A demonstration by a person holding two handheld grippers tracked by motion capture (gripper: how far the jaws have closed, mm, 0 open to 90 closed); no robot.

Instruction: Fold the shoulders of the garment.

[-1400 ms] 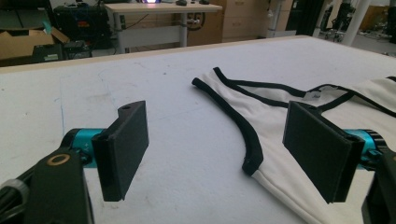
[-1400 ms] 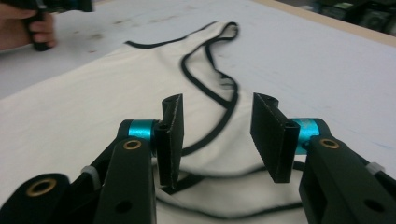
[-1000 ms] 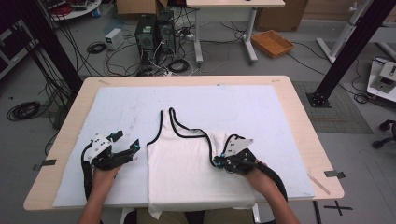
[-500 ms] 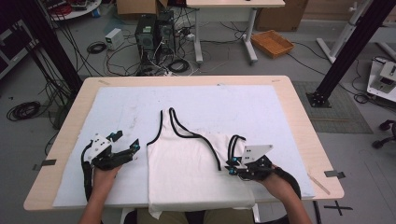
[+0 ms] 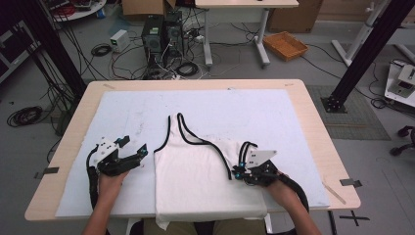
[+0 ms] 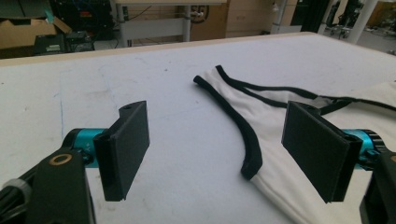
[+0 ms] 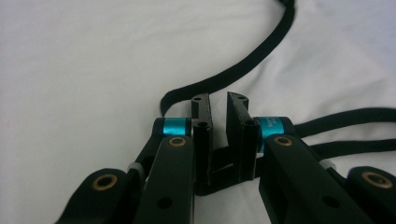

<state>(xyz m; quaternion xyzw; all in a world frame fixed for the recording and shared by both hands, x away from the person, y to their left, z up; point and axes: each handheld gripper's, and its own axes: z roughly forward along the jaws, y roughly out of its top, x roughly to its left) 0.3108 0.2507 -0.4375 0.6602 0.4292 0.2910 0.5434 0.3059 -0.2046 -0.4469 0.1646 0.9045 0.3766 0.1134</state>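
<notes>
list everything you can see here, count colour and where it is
tank top: 1, white with black trim, flat on the mat at the near middle, hem over the table's near edge
mat: 1, white, covering most of the table top
table: 1, light wood, centre of the high view
wicker tray: 1, orange-brown, on the floor beyond the table
computer towers: 2, black, on the floor beyond the table among cables
small box: 1, white, on the floor left of the towers
left gripper: 1, black with teal, jaws wide apart, on the mat left of the tank top
right gripper: 1, black with teal, jaws nearly together with a narrow gap, at the folded right strap
hands: 2, at the near edge
</notes>
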